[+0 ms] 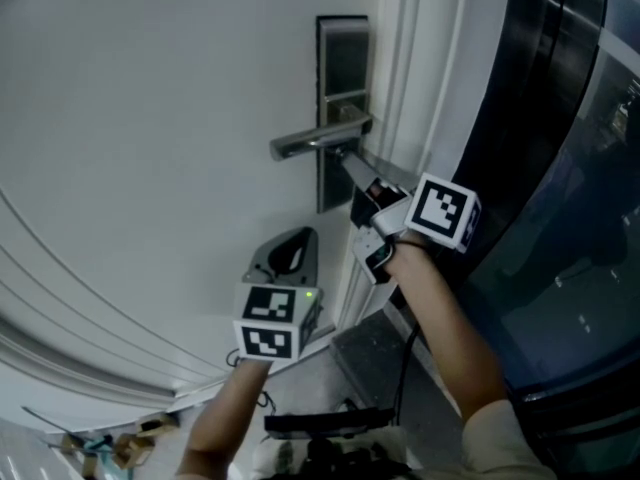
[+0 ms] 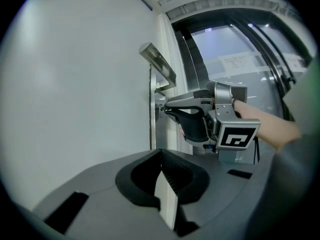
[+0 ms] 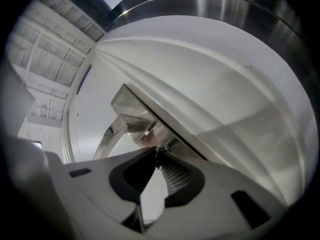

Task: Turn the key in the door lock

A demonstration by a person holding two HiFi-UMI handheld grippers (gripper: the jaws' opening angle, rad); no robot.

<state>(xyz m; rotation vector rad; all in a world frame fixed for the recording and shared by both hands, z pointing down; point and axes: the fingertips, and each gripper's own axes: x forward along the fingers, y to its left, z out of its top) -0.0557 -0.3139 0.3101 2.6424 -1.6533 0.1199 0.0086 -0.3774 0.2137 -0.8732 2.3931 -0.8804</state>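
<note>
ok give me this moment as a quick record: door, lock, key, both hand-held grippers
door: white, plain
door handle: silver lever on a tall metal lock plate
key: at the lock below the lever, small, mostly hidden
right hand-held gripper: jaw tips closed on the key
left hand-held gripper: jaws together, nothing between them, held back from the lock

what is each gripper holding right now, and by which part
The right gripper pinches the key by its head, just under the door handle. The left gripper holds nothing, jaws together.
</note>
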